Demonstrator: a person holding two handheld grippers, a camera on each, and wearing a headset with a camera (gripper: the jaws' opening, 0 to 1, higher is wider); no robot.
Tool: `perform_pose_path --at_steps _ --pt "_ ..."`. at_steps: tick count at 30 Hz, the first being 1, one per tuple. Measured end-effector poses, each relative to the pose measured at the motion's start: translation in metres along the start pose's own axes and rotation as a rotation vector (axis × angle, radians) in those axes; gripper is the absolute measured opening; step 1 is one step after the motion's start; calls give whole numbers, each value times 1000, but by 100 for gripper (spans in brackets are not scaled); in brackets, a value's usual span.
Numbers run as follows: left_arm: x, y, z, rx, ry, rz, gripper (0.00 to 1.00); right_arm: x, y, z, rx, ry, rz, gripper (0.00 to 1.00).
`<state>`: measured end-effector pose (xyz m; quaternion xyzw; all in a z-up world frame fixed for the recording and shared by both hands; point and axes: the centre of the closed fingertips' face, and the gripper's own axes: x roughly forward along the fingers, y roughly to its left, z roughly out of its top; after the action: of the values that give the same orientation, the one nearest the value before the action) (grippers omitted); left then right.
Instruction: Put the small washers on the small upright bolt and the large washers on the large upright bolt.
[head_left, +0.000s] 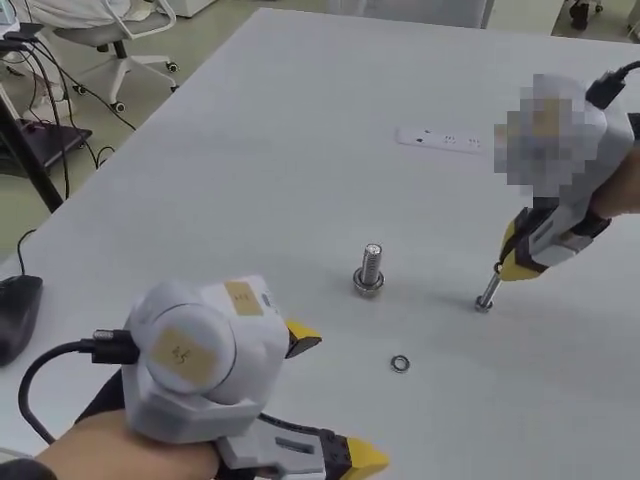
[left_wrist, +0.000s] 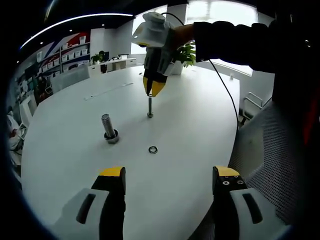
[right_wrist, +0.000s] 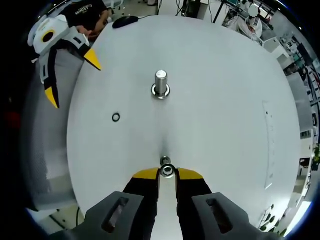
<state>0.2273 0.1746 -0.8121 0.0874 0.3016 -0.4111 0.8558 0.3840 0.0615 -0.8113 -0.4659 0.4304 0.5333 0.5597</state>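
The small upright bolt (head_left: 487, 295) stands on the white table to the right, and my right gripper (head_left: 516, 264) hovers just over its top. In the right gripper view that gripper (right_wrist: 168, 173) is shut on a small washer (right_wrist: 167, 171), which it holds right at the small bolt's tip (right_wrist: 164, 160). The large upright bolt (head_left: 370, 267) stands mid-table with a large washer (right_wrist: 160, 92) around its base. A loose small washer (head_left: 400, 363) lies flat in front of the bolts. My left gripper (head_left: 335, 397) is open and holds nothing, low at the near left.
A white power strip (head_left: 440, 138) lies on the far side of the table (head_left: 250, 180). A black mouse (head_left: 15, 310) sits at the left edge. Office chairs and cables stand beyond the left side.
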Motion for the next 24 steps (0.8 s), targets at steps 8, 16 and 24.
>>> perform_pose_path --at_steps 8,16,24 --pt "0 -1 0 -6 1 -2 70 2 1 1 -1 6 10 14" --pt "-1 0 0 -6 5 -2 70 6 2 0 1 12 19 14" --pt "-2 1 -1 -10 8 -1 70 16 3 -2 11 18 32 14"
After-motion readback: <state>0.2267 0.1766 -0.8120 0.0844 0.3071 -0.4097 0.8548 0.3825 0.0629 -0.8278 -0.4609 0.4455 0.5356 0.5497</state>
